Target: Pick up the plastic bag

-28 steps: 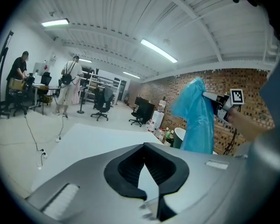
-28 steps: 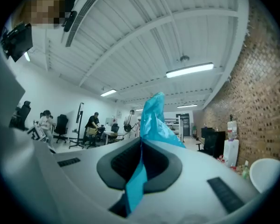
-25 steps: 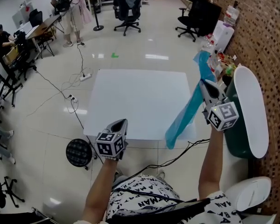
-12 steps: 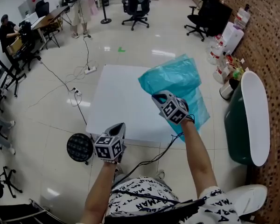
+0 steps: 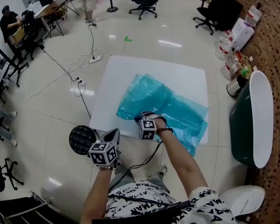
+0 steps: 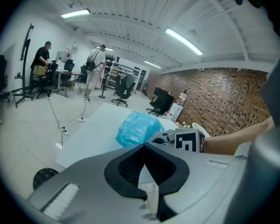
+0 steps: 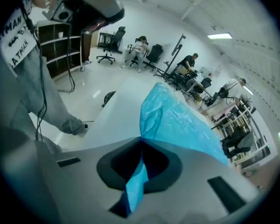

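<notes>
bag: thin crumpled teal plastic bag (image 5: 172,107) spread on white square surface (image 5: 126,71) | right gripper (image 5: 141,119): fingers clamped on bag's near edge | left gripper (image 5: 114,135): fingers together, empty, near surface's near edge

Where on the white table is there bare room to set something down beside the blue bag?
Bare: on the white table, the far strip beyond the plastic bag and the left strip between the bag and the left edge. Crowded: the middle and near right, under the bag, where the right gripper grips it at the near edge.
</notes>
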